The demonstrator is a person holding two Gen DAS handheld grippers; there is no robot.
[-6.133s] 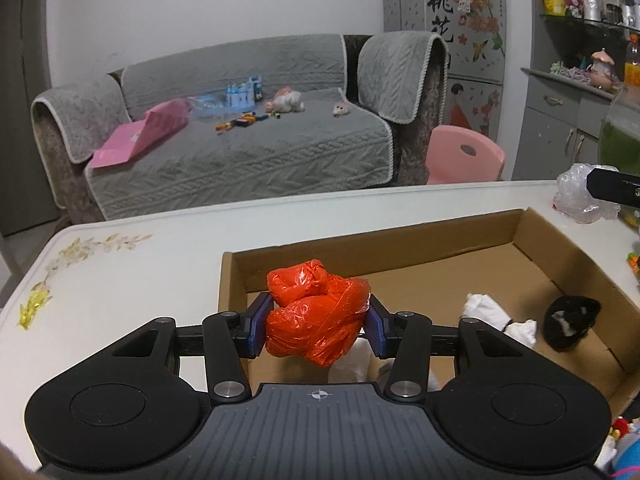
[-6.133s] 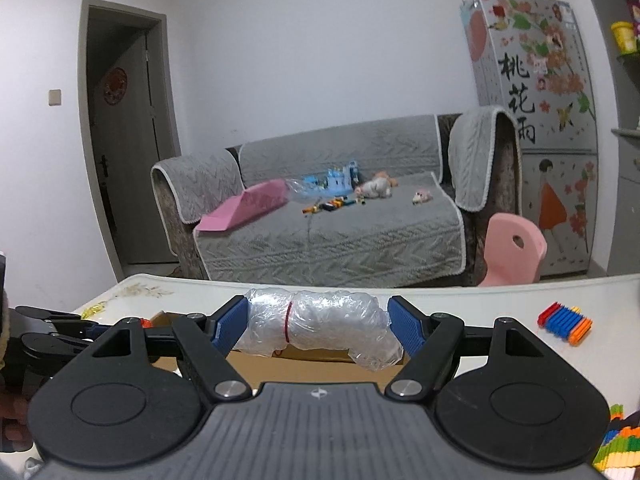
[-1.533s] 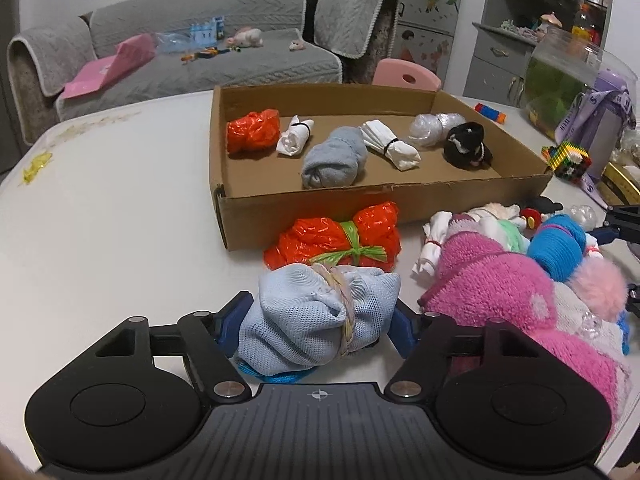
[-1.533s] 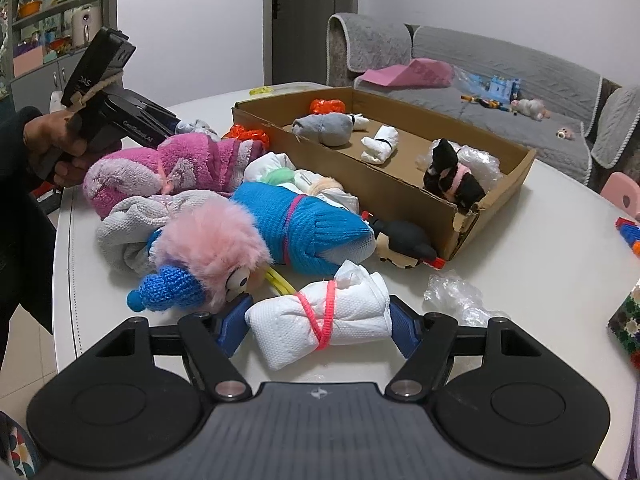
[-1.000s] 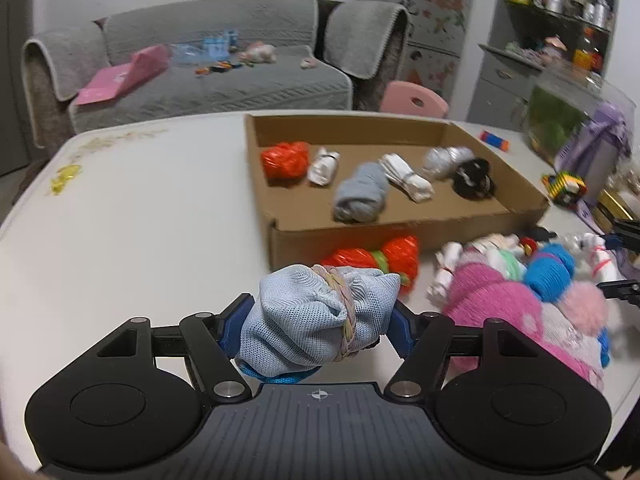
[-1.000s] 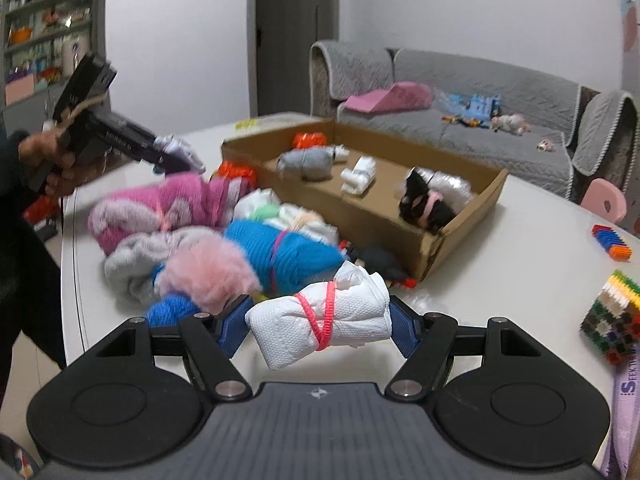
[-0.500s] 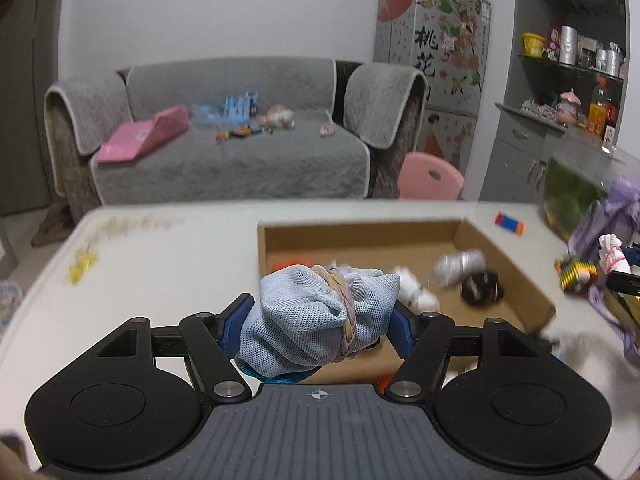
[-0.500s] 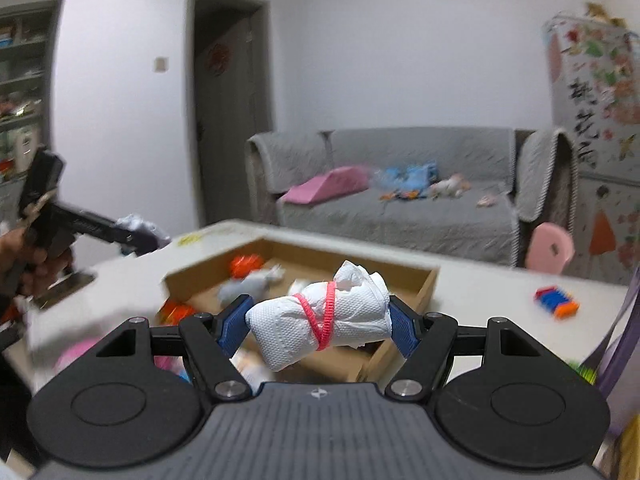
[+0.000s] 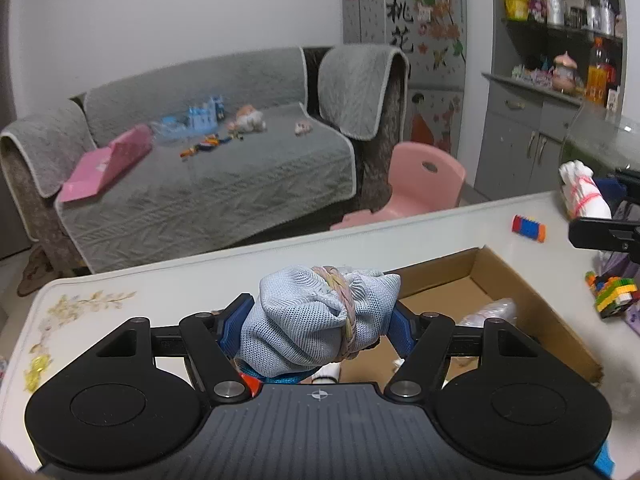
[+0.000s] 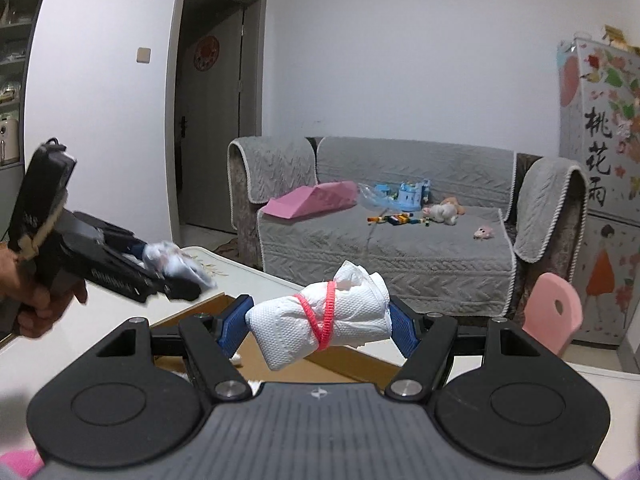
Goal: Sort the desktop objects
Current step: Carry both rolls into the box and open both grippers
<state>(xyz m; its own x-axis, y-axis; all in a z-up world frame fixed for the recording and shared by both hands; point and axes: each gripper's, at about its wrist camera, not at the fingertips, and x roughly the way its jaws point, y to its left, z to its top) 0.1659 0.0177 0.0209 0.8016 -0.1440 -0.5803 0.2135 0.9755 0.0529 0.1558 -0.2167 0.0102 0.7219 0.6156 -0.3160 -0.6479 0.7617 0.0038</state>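
Your left tongs [image 9: 318, 322] are clamped partway closed on a pale blue mesh bundle [image 9: 320, 316] tied with a braided band, the blue pads pressing its two ends. You hold it in the air above the near left part of the cardboard box [image 9: 516, 292]. Inside the box, just right of the tongs, lies a clear plastic bundle [image 9: 494, 310]; other items under the tongs are mostly hidden.

Your right tongs [image 10: 319, 326] grip a white paper-towel roll [image 10: 320, 326] bound with a pink elastic, pads tight against both ends. It hangs above the box's edge [image 10: 352, 360]. The left-wrist view shows that same white roll [image 9: 584, 196] at the far right, and the right-wrist view shows your left hand [image 10: 36, 300] around the other tool's handle, its blue bundle blurred.

The white surface [image 9: 160, 292] carries a floral print near its left corner, a small block of coloured bricks [image 9: 529, 228] beyond the box, and a green brick model [image 9: 610, 292] to the right.

Behind it stands a grey sofa [image 9: 192, 160] with a pink cushion [image 9: 106, 162] and scattered toys, a pink child's chair [image 9: 420, 180], a decorated fridge [image 9: 404, 40], grey cabinets with shelves [image 9: 560, 80], and a dark doorway [image 10: 210, 120].
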